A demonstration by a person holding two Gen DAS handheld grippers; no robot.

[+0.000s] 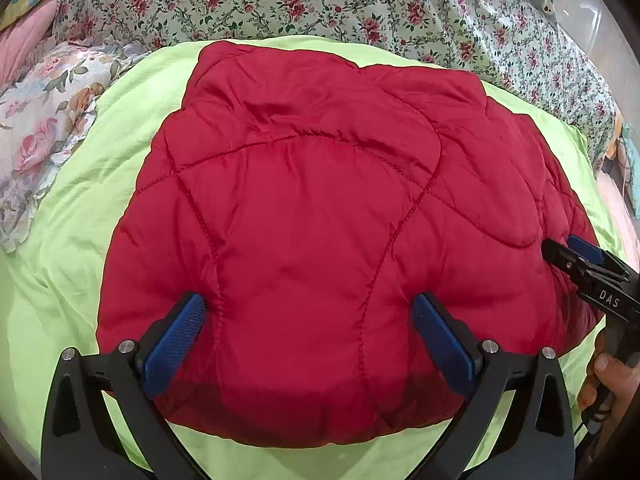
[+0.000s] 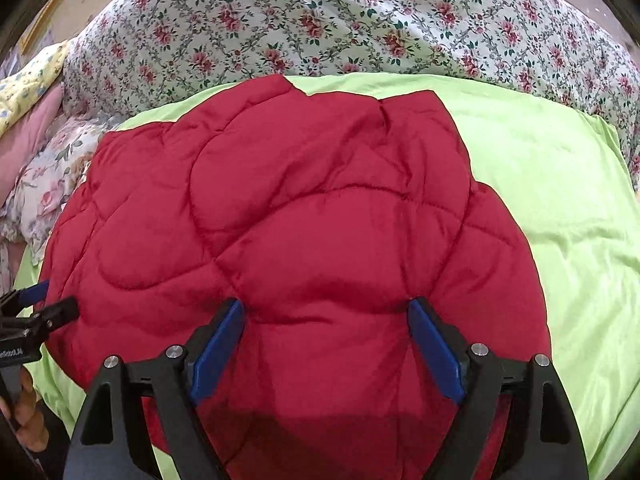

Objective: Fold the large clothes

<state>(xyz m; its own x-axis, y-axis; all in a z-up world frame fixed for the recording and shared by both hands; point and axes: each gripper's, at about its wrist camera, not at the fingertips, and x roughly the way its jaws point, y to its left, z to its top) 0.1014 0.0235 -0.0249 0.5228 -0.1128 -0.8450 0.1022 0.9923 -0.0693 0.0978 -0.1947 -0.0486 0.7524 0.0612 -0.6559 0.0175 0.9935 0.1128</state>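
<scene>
A red quilted jacket (image 1: 320, 216) is spread on the green sheet (image 1: 80, 248). Left gripper (image 1: 310, 312) and right gripper (image 2: 326, 316) are held spread, apparently pressing its near edge.

lime-green sheet (image 1: 72, 240) | rose-print bedspread (image 1: 280, 0) behind | floral pillow (image 1: 44, 120) left

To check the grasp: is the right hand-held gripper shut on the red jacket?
No, the right hand-held gripper stands open over the red jacket.
</scene>
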